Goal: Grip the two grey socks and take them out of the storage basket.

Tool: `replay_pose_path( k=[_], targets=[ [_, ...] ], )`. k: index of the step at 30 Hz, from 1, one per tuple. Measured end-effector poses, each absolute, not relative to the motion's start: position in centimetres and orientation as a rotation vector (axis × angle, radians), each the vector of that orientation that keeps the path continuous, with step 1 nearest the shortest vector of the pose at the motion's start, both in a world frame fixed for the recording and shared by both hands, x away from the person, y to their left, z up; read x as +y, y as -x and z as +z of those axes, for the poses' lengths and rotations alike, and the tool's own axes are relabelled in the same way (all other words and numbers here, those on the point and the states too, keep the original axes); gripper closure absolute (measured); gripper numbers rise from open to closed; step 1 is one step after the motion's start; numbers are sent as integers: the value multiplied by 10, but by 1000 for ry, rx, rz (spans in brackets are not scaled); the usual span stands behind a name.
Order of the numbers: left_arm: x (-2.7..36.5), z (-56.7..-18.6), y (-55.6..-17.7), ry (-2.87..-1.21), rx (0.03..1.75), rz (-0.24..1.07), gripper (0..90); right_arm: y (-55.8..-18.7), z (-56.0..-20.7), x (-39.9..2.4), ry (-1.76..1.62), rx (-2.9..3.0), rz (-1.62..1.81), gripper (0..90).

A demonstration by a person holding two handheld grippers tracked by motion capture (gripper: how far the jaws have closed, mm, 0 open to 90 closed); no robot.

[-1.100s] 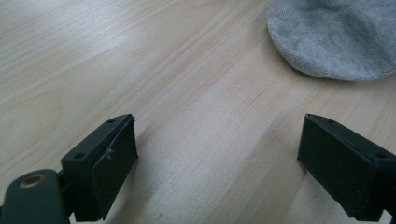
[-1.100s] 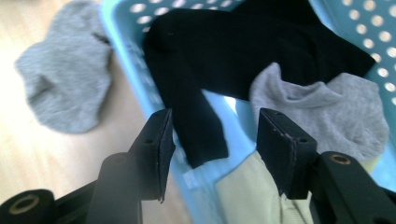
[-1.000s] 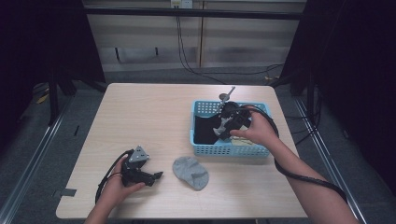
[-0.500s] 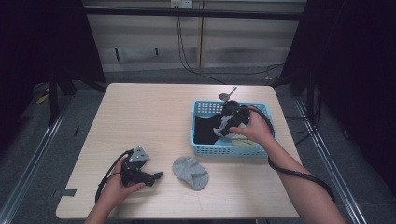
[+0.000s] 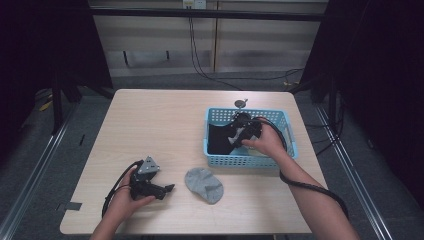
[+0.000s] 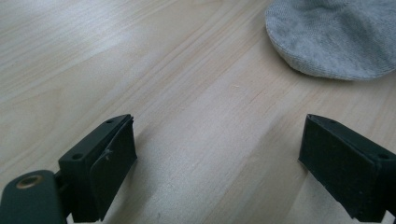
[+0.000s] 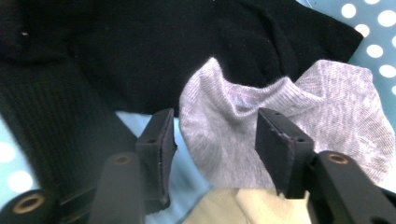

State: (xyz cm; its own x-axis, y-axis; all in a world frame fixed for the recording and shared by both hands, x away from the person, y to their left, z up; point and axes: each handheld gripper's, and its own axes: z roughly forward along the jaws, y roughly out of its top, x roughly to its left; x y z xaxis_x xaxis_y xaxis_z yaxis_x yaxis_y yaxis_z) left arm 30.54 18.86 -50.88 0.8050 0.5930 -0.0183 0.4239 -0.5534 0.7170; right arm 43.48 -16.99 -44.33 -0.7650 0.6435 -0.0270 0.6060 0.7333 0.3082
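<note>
My right gripper (image 5: 234,137) reaches down into the blue basket (image 5: 250,161) at the right of the table. In the right gripper view its jaws (image 7: 215,140) straddle a raised fold of a light grey sock (image 7: 327,107). They have just been closing on that fold, but a thin gap still shows at the left pad. The sock lies on black garments (image 7: 140,46). Near the front left edge, my left gripper (image 5: 167,189) rests on the table with its jaws wide open and nothing between them (image 6: 217,154). A second grey sock (image 5: 204,184) (image 6: 331,37) lies just ahead of it.
A pale yellow cloth (image 7: 233,207) shows under the grey sock in the basket. A small dark round object (image 5: 240,104) sits behind the basket. Bare wooden tabletop (image 5: 150,125) spreads across the left and middle. Cables trail from both grippers.
My right hand has sunk a little deeper into the basket, onto the grey sock. The left hand and the sock on the table have stayed put.
</note>
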Motion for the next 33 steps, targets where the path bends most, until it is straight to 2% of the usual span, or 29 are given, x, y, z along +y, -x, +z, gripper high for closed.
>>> replay_pose_path(
  k=[2, 6, 8, 24, 29, 33],
  targets=[
    [189, -509, -306, -2241, 744, 294, 101, -436, -445, -170, -1011, 2817, 422, 666],
    [189, -509, -306, -2239, 746, 290, 101, -435, -445, -168, -998, 2857, 418, 816],
    [189, -509, -305, -2242, 745, 300, 101, -433, -444, -166, -1000, 2865, 415, 861],
    [188, -509, -305, -2242, 746, 298, 101, -412, -410, -171, -923, 2879, 515, 872],
    [188, -509, -305, -2239, 746, 293, 101, -424, -419, -183, -1014, 2833, 487, 864],
    [188, -509, -305, -2240, 745, 297, 101, -434, -434, -193, -1073, 2783, 474, 809]
  ],
)
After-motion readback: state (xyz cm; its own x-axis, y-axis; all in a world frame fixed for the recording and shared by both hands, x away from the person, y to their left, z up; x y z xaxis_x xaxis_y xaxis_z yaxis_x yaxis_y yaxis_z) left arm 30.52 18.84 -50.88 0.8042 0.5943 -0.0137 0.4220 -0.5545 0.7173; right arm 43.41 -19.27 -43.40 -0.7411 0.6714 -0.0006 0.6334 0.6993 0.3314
